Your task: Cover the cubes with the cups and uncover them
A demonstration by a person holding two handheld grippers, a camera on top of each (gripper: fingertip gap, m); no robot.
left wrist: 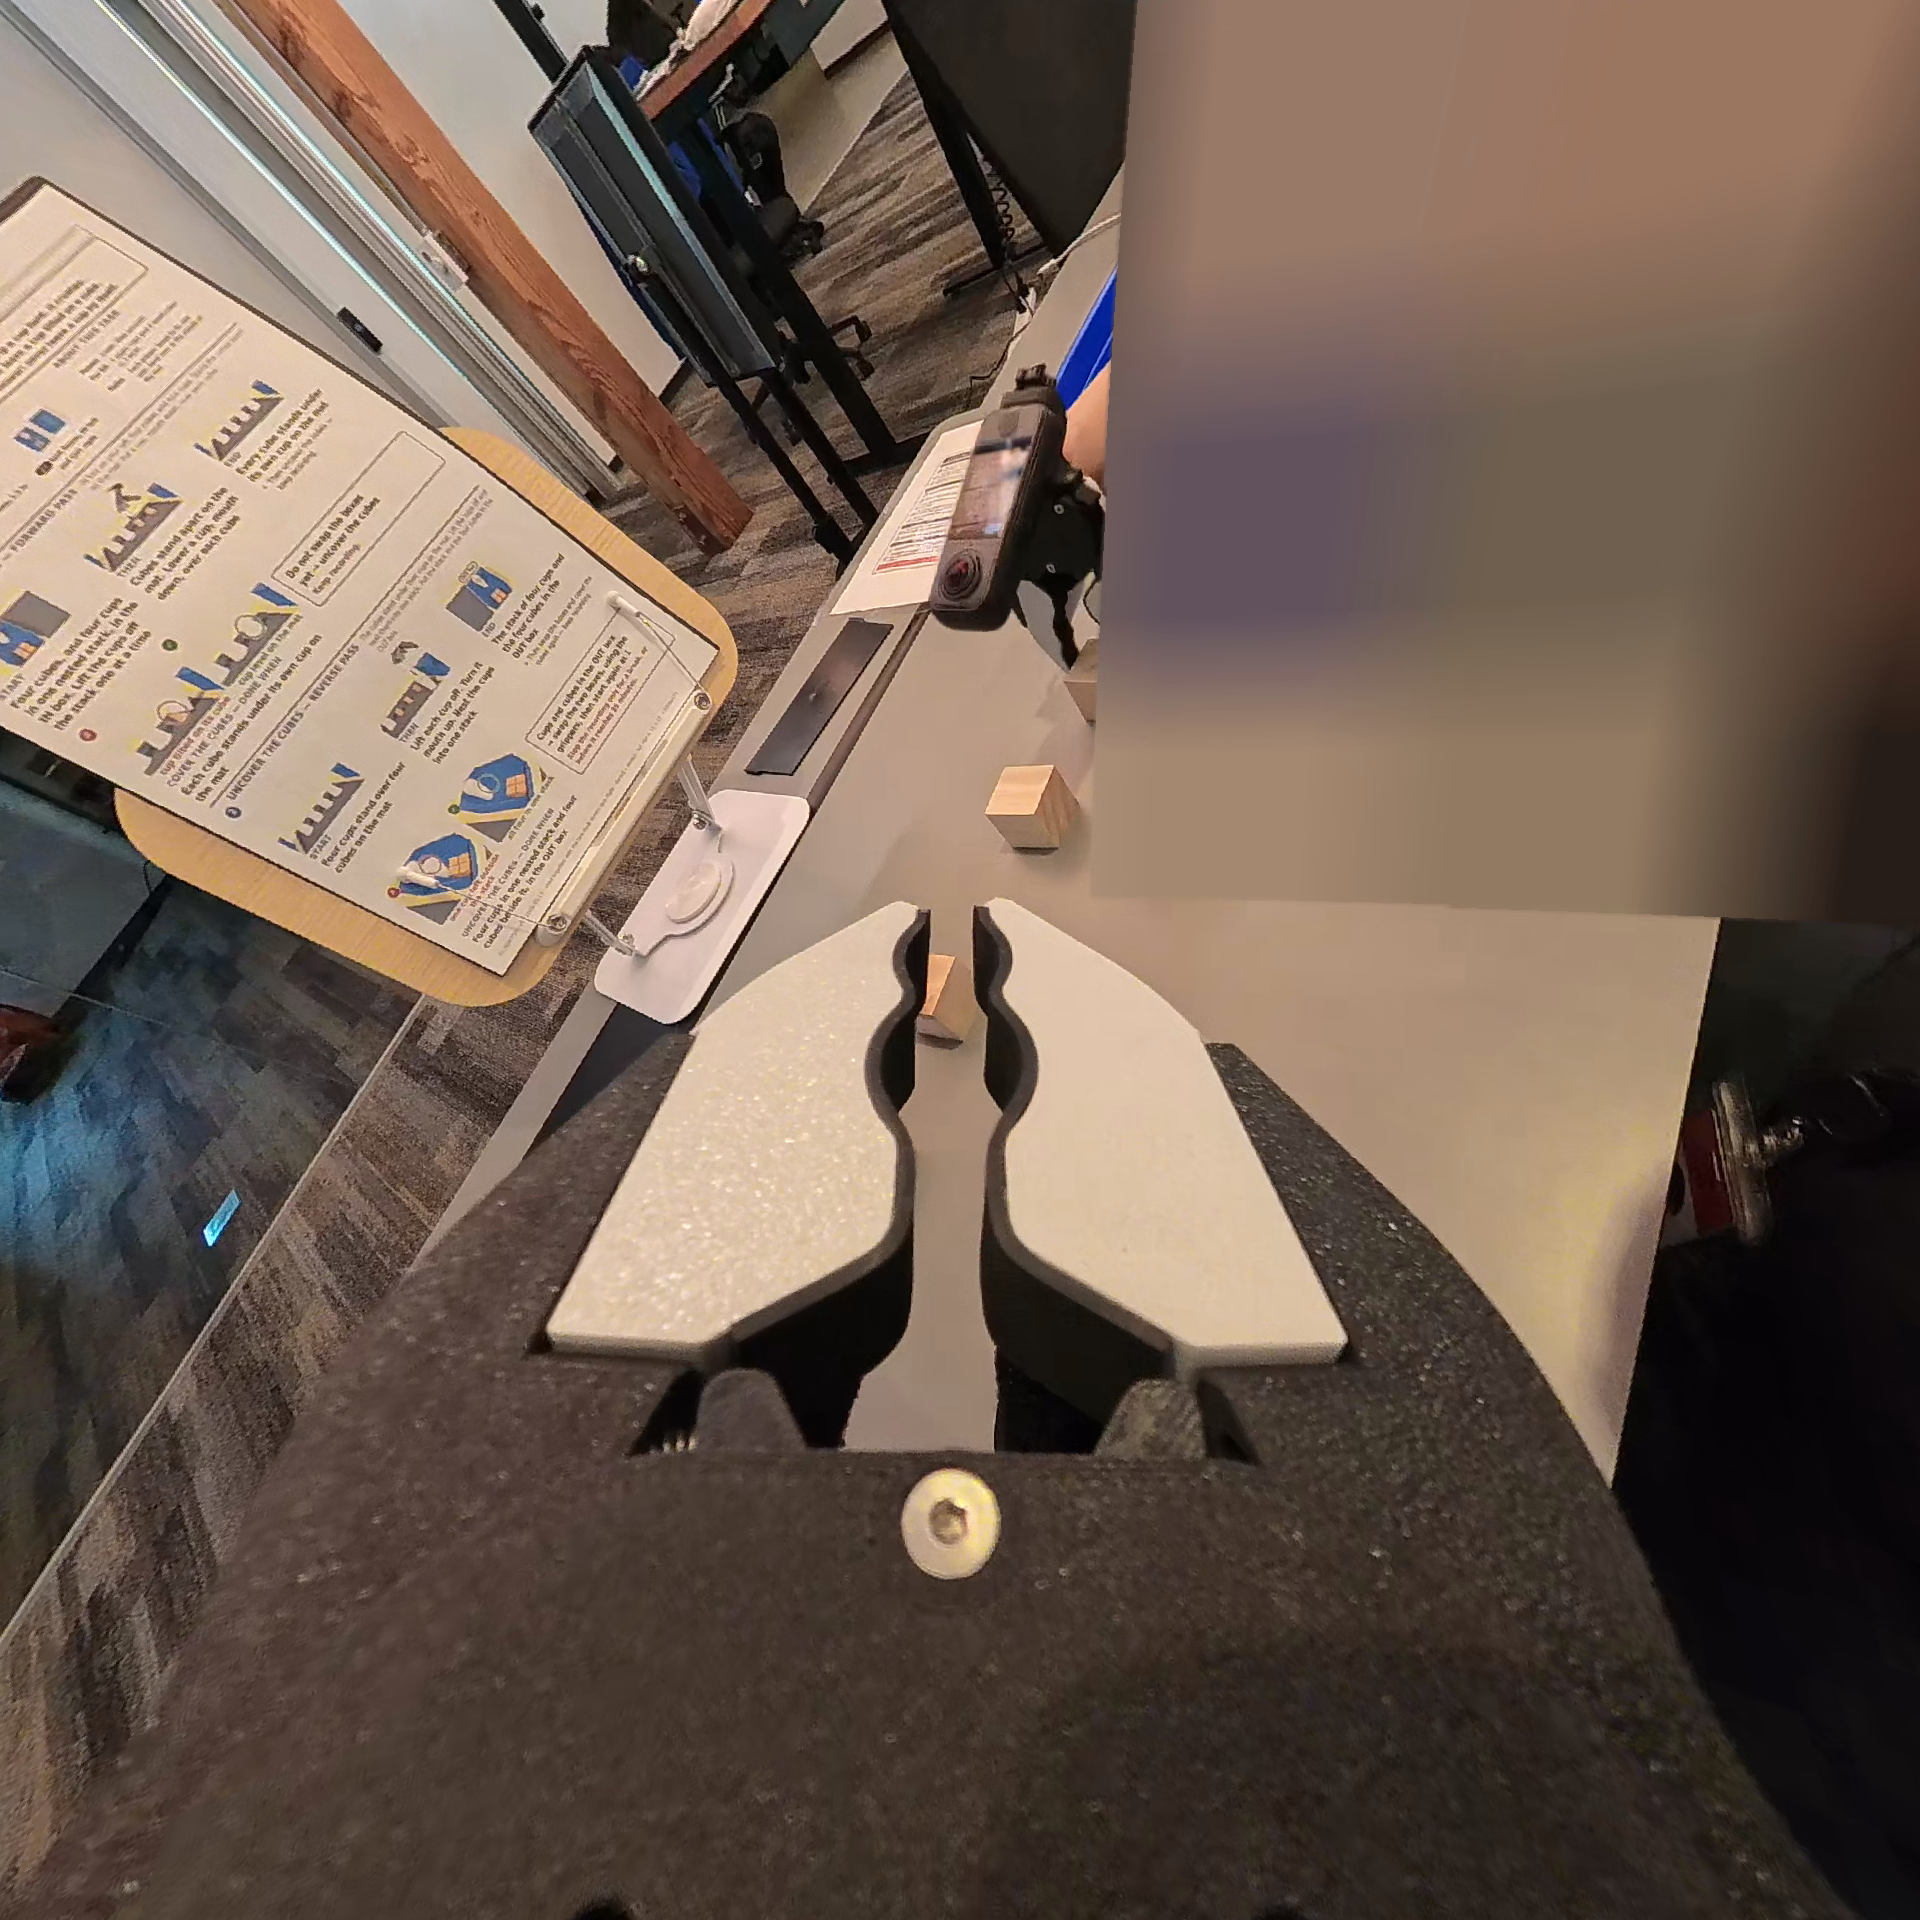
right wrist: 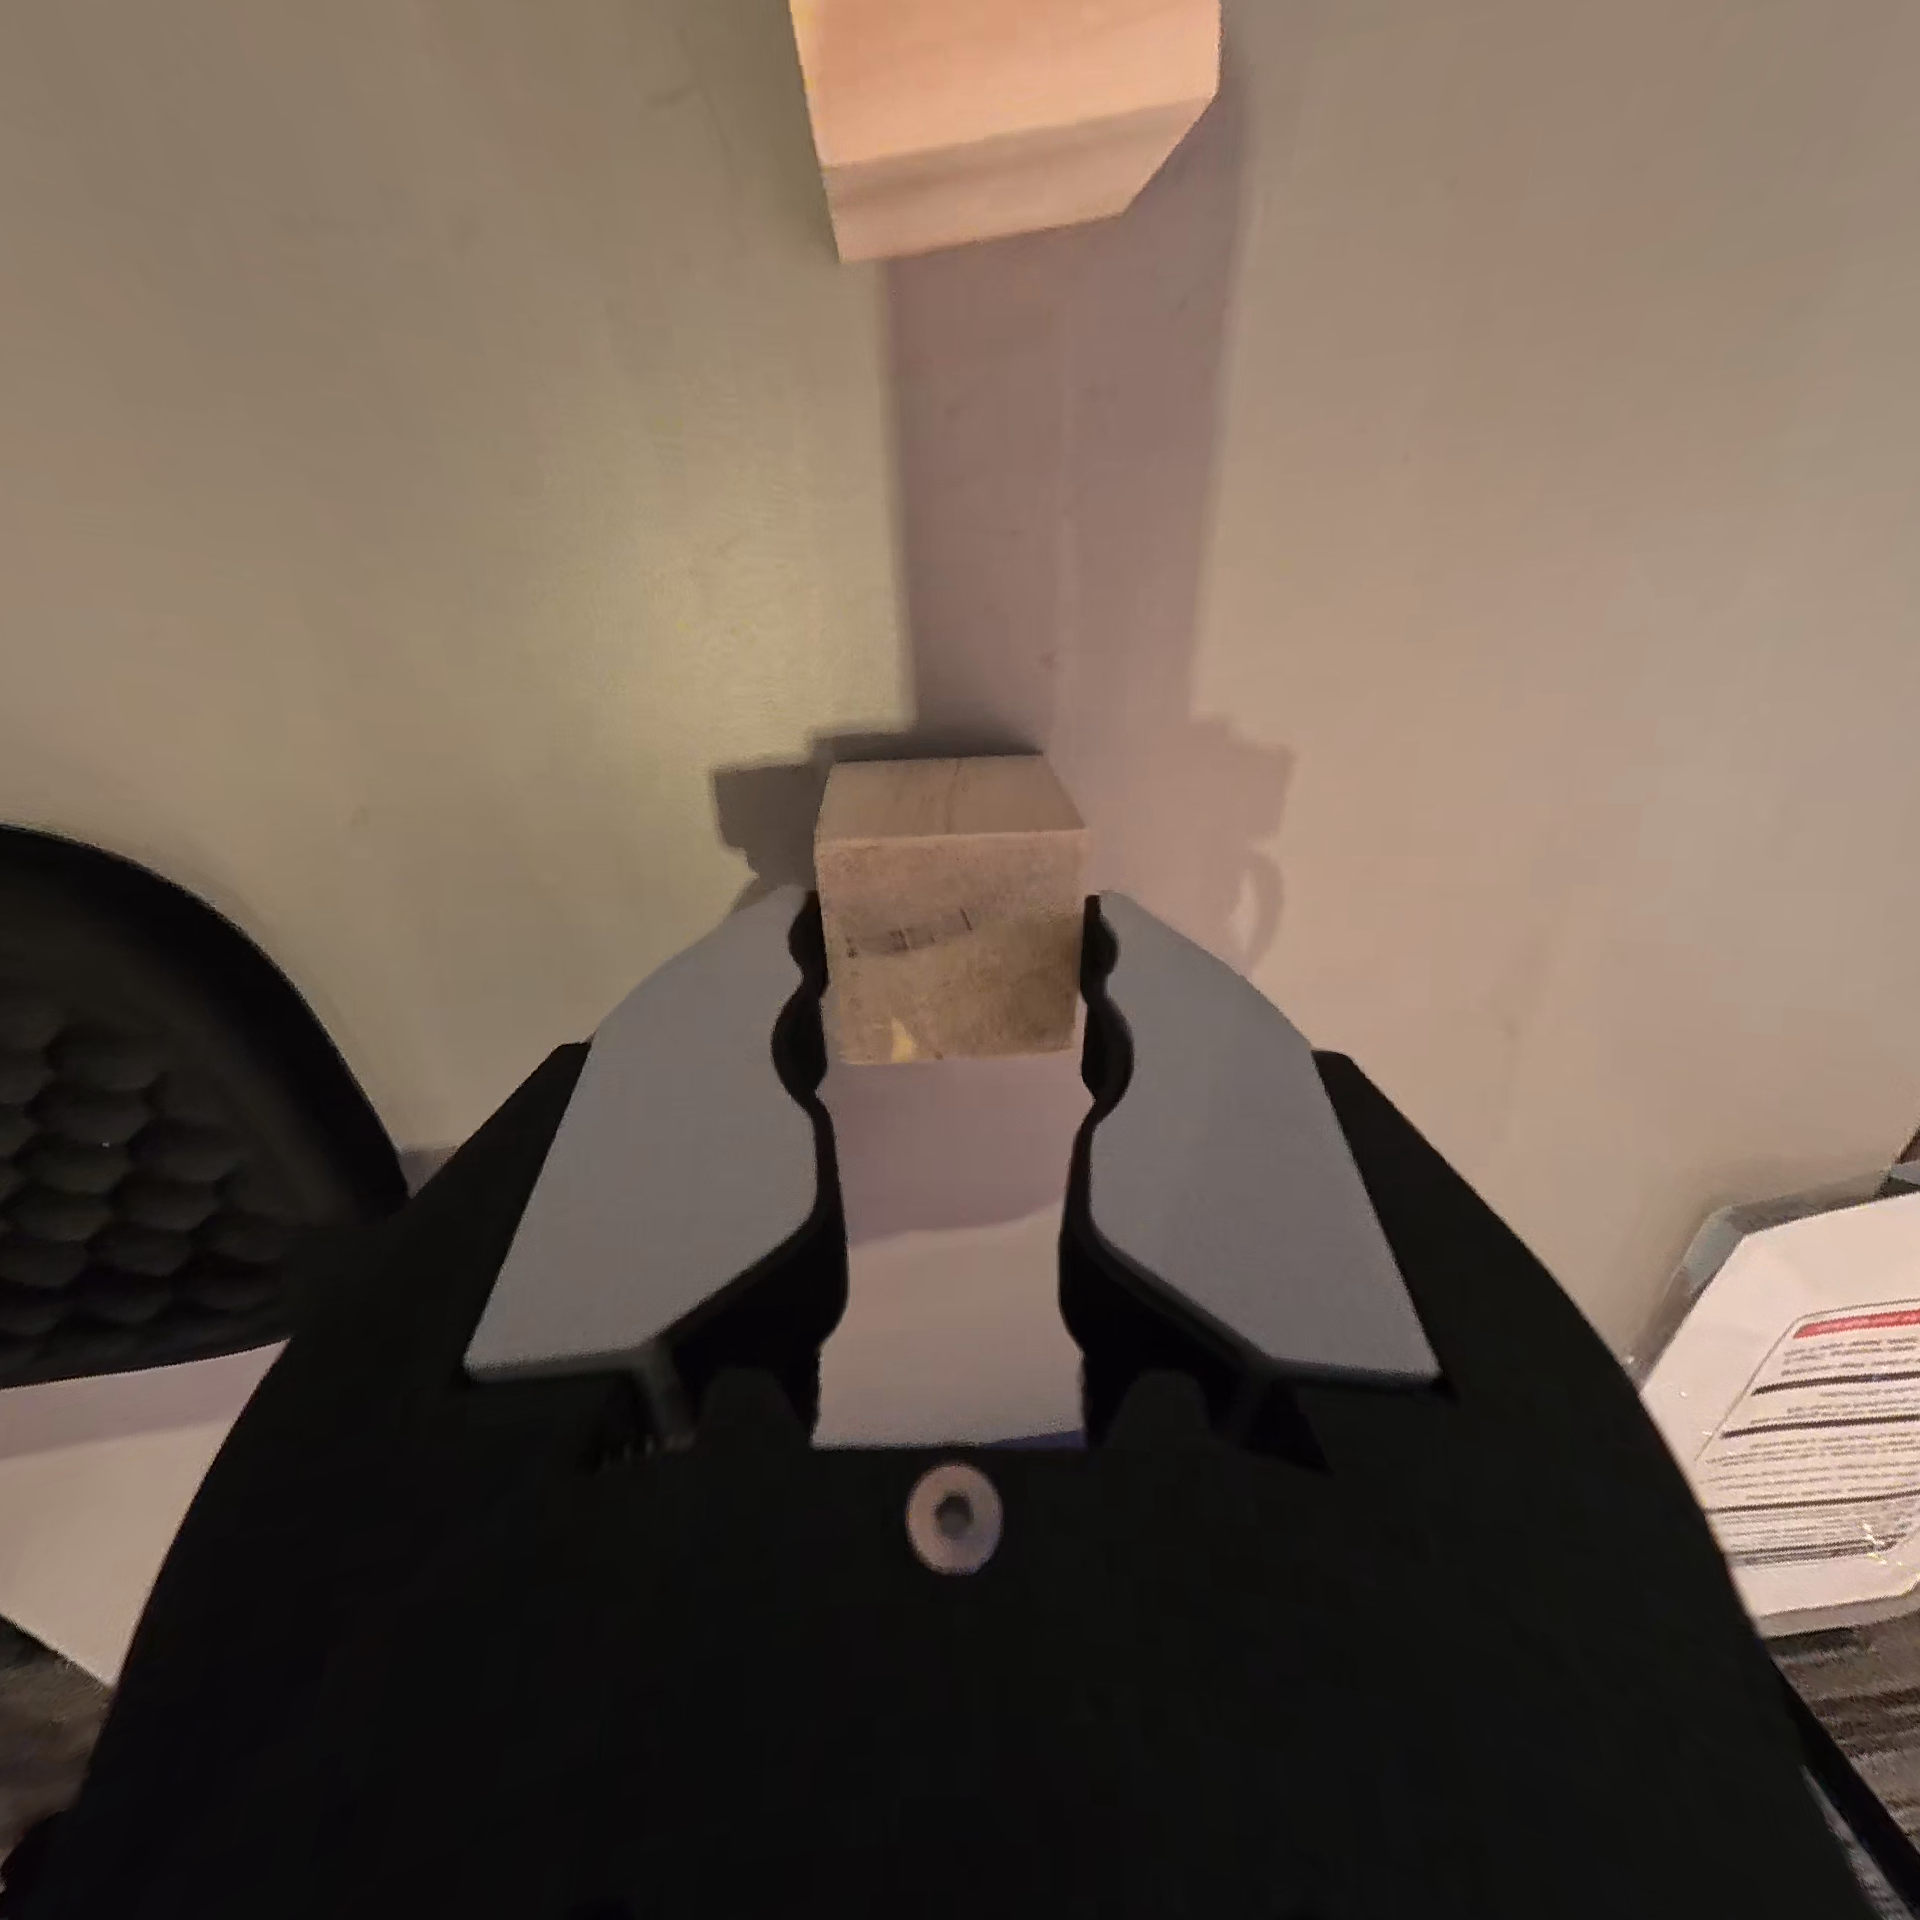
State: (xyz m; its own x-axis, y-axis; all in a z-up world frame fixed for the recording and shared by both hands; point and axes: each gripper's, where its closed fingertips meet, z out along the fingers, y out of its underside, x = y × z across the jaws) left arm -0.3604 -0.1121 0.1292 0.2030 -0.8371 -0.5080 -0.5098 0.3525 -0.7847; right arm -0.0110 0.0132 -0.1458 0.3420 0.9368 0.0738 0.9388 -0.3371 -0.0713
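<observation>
Two fingertips of the right gripper (right wrist: 948, 935) flank a wooden cube (right wrist: 948, 925) on the table (right wrist: 416, 520), seemingly clamped; keep it level and set it clear of the cube ahead (right wrist: 997, 125). Left gripper (left wrist: 951, 920) hovers nearly closed, empty.

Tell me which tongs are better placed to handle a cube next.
Probably the right. The right tongs already bracket a wooden cube at their tips on the table, though I can't confirm they grip it. The left tongs are nearly closed, with the nearest cube lying beyond them.
</observation>
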